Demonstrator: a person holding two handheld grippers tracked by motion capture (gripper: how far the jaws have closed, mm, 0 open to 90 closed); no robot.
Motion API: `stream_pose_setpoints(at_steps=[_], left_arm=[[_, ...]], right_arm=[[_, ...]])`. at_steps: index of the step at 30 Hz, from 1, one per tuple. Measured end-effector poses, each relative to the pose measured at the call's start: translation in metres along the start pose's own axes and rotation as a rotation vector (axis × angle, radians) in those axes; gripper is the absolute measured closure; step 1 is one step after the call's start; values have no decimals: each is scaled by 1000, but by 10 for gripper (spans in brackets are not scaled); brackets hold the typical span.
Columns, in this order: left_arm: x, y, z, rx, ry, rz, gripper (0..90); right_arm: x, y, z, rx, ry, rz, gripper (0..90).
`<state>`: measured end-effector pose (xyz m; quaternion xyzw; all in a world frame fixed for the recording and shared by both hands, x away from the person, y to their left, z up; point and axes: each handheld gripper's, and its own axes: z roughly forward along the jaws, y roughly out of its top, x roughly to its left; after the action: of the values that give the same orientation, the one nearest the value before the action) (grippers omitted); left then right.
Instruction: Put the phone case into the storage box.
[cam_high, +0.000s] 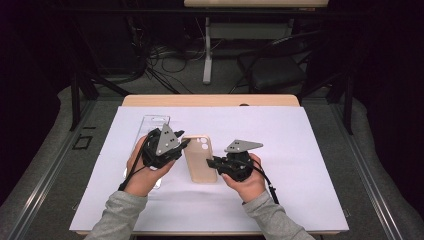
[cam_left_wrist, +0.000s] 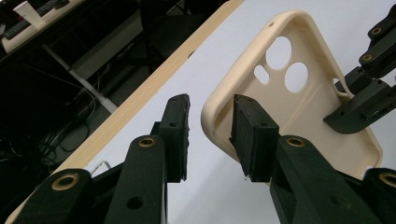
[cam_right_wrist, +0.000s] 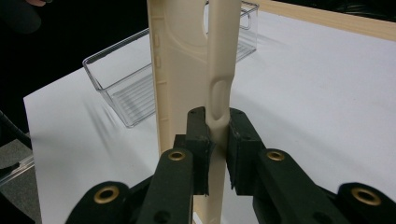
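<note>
White sheeting (cam_high: 280, 150) covers nearly the whole tabletop, leaving a strip of pale wood (cam_high: 210, 100) exposed along the far edge. The sheet is flat and clean; its near corners reach the table's near edge. Beyond the table the room is dark: grey carpeted floor, a tangle of black cables (cam_high: 160, 60), the white leg of a second desk (cam_high: 207, 50) and a black chair (cam_high: 275, 70) behind the far edge.

A beige phone case (cam_high: 201, 157) sits at the middle of the sheet, between both hands, with its camera cut-outs toward the far edge. In the right gripper view it stands on edge, lifted off the sheet.

A clear plastic tray (cam_high: 152, 125) lies on the left half of the sheet, running from near the far edge toward the person; its near part is hidden under the left hand.

The right gripper (cam_right_wrist: 218, 140) is clamped on the case's right side wall, one pad inside and one outside, both pressing.

The left gripper (cam_left_wrist: 210, 135) straddles the case's left wall near the camera-end corner. One pad lies inside the case against the wall; the outer pad stands visibly apart from it, so no grip is made.

Grey sleeves (cam_high: 120, 215) enter from the near edge.
</note>
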<state>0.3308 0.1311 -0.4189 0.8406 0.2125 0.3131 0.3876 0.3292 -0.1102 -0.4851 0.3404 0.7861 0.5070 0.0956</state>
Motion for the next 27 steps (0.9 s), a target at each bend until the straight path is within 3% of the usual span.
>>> stream_pose_setpoints(at_steps=[27], left_arm=[[1,0,-1,24,-20,3,778]], right_arm=[[1,-1,2,5,5,0,807]])
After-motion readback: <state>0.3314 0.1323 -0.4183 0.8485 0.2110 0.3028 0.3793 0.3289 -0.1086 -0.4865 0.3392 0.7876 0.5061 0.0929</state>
